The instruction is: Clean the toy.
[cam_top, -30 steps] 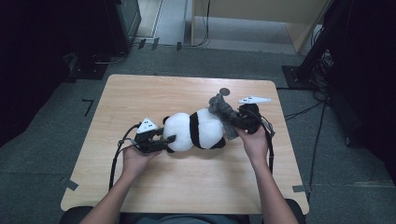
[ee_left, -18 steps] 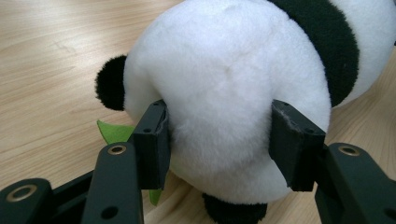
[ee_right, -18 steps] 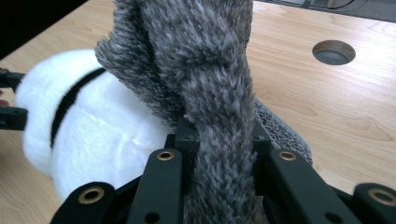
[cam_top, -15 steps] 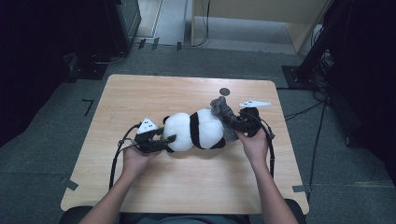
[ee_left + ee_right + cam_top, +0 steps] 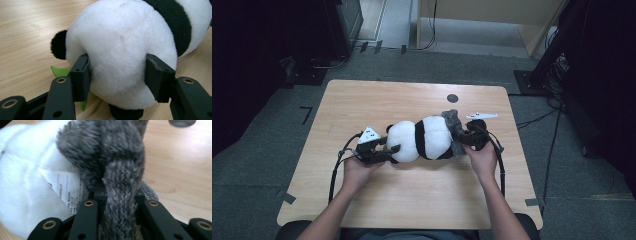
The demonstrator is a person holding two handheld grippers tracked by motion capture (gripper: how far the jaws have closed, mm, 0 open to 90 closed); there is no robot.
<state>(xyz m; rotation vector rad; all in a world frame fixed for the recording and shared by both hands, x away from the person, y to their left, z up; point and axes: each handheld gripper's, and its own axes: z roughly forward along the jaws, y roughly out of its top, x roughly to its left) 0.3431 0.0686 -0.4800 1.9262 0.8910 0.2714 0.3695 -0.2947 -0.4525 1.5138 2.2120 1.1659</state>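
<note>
Near the middle of the wooden worktop lies the plush panda, stretched from 9 o'clock to 3 o'clock, with its round white head toward the person's left side. The left gripper comes to the head from 9 o'clock, and its fingers press into the white fur on both sides, so they are closed on the panda's head (the fur bulges a little between them). A small green felt leaf shows under the head, close to one black ear. At the other end, around 3 o'clock, the right gripper has its fingers shut tightly on a grey knitted piece that hangs at the panda's back end. Beside this piece a white printed label lies against the white body. At 12 o'clock of the panda, well apart, a dark round hole sits in the worktop.
</note>
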